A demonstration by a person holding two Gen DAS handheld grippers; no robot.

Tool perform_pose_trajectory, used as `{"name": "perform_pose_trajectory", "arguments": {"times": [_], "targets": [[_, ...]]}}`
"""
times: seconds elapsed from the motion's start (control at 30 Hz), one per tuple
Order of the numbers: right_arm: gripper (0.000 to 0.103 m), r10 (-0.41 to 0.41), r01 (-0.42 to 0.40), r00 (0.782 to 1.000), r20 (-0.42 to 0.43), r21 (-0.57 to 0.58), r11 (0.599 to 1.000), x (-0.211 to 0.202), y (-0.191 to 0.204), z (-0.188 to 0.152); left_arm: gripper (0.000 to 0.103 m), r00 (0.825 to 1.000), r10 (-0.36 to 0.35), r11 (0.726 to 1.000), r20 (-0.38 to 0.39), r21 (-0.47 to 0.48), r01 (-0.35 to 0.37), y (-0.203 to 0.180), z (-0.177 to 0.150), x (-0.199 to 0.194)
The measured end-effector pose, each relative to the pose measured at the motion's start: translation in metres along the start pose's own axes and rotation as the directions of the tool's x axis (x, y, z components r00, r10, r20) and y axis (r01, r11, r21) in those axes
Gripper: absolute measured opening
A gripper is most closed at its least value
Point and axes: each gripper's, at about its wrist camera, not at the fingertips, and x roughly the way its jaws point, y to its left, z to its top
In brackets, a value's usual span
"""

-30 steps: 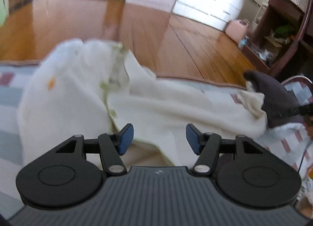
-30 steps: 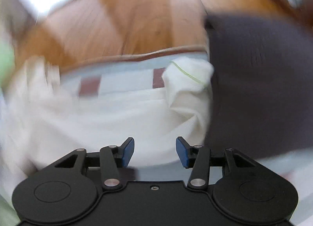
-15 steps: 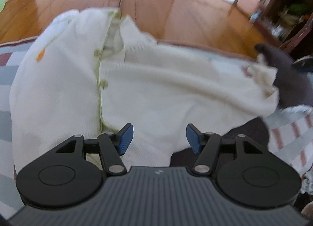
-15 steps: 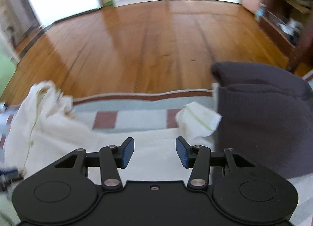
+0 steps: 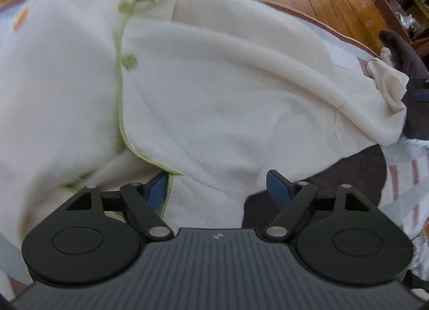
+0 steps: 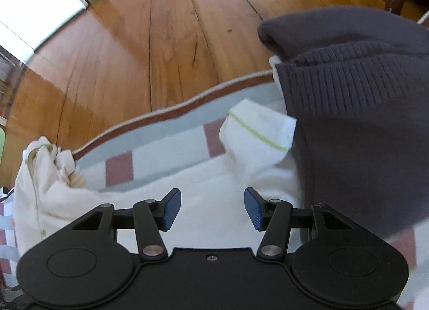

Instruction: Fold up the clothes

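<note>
Left wrist view: the left tongs (image 5: 215, 185) point steeply down over a cream cardigan (image 5: 214, 82) with green piping and green buttons (image 5: 128, 60), spread on a striped rug (image 5: 402, 192). Their jaws have just been opening and stand wide apart; the cardigan's hem lies between the blue pads (image 5: 276, 184) without being pinched. A dark grey knitted garment (image 5: 407, 63) lies at the cardigan's right sleeve end.

Right wrist view: the right tongs (image 6: 212, 209) hang over the cream cardigan (image 6: 187, 194), jaws just opened further and gripping nothing. The sleeve cuff (image 6: 257, 130) touches the dark grey knitted garment (image 6: 362, 122). A wooden floor (image 6: 161, 41) lies beyond the rug's edge (image 6: 171, 114).
</note>
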Motion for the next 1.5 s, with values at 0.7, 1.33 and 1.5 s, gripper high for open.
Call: {"name": "perform_pose_trajectory", "arguments": {"times": [0.7,1.33,1.5], "targets": [[0.005,-0.153,0.241,0.77,0.619,-0.06,0.969,-0.072,0.021,0.0,0.01,0.889,0.191,0.946,0.416,0.164,-0.28,-0.053,-0.017,-0.095],[0.003,-0.537,0.568,0.578,0.614,0.17,0.806,-0.096,-0.132,-0.013,0.009,0.974,-0.003,0.978,0.225,0.206,-0.044,-0.076,-0.038,-0.068],[0.014,-0.62,0.608,0.662,0.421,0.183,0.773,-0.075,-0.165,0.001,0.025,0.995,0.089,0.983,0.051,0.16,-0.096,-0.074,-0.047,-0.027]]}}
